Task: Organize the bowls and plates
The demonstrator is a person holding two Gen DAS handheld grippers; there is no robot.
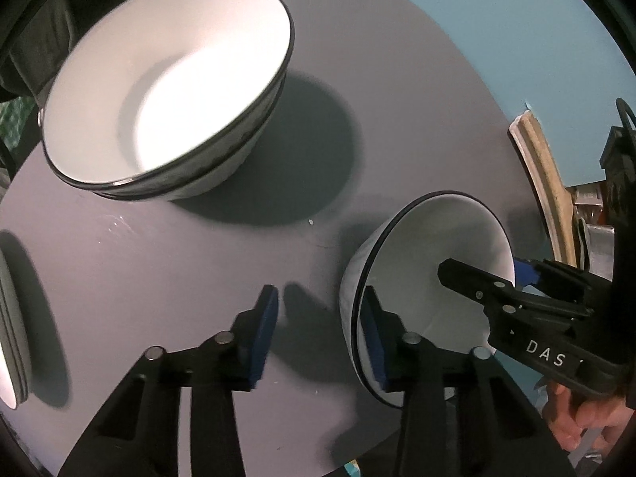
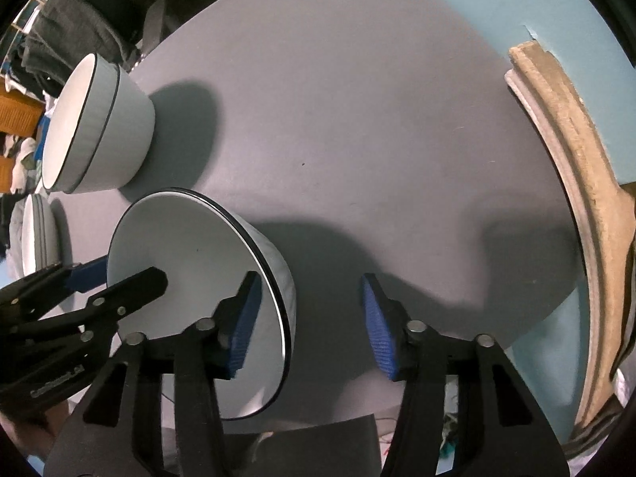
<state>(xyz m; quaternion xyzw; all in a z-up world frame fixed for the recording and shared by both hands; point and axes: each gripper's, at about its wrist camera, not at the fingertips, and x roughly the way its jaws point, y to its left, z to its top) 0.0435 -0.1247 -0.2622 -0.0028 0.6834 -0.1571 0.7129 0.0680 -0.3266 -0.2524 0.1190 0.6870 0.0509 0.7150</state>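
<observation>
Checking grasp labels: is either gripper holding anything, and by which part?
Neither is clamped. Left gripper and right gripper each straddle the tilted small bowl's rim, one finger inside, jaws open.

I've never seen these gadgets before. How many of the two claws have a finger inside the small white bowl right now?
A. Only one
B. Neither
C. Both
C. The left claw and the right claw each straddle the rim of the small bowl from opposite sides, with one finger inside and the other outside.
</observation>
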